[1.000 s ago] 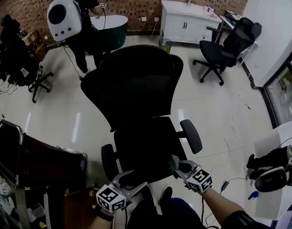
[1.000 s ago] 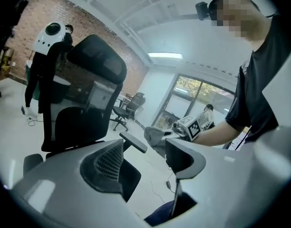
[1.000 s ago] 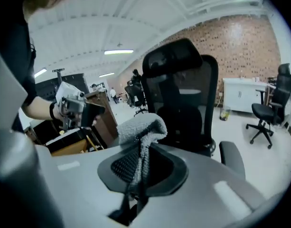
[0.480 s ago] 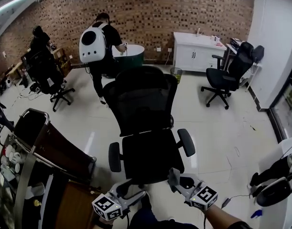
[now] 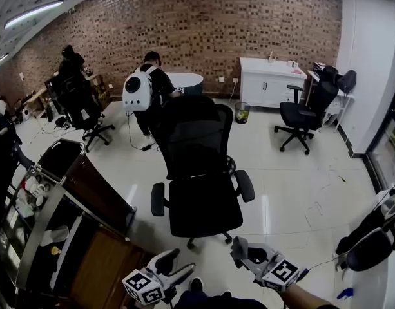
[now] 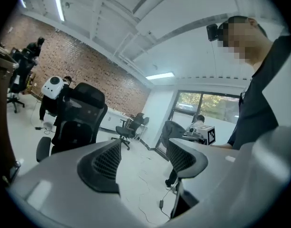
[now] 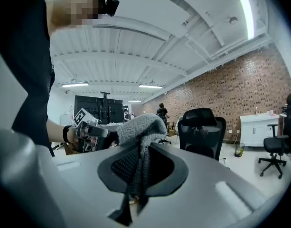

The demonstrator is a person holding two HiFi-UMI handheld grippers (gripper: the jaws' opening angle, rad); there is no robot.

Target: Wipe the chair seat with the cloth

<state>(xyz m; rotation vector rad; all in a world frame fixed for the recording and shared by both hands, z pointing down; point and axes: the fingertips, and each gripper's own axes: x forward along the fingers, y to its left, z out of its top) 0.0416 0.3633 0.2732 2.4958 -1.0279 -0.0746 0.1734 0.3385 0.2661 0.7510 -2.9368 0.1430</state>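
A black mesh office chair stands mid-floor in the head view, its seat (image 5: 205, 206) facing me. Both grippers hang at the bottom edge, well short of the seat. My left gripper (image 5: 170, 264) is open, its jaws apart with only floor between them (image 6: 145, 158). My right gripper (image 5: 243, 250) is shut on a grey cloth (image 7: 140, 127) that bulges above the jaws and hangs down between them. The chair (image 7: 202, 129) appears beyond the right jaws and to the left of the left jaws (image 6: 79, 118).
A wooden cart (image 5: 87, 237) with a metal frame stands close on my left. Behind the chair stands a person with a white backpack (image 5: 138, 90). A second black chair (image 5: 307, 111), a white cabinet (image 5: 269, 79) and a bin (image 5: 242, 112) are at the back right.
The head view has lifted and drawn back, so the chair looks smaller and farther. Both grippers have come away from the seat's front edge toward me.
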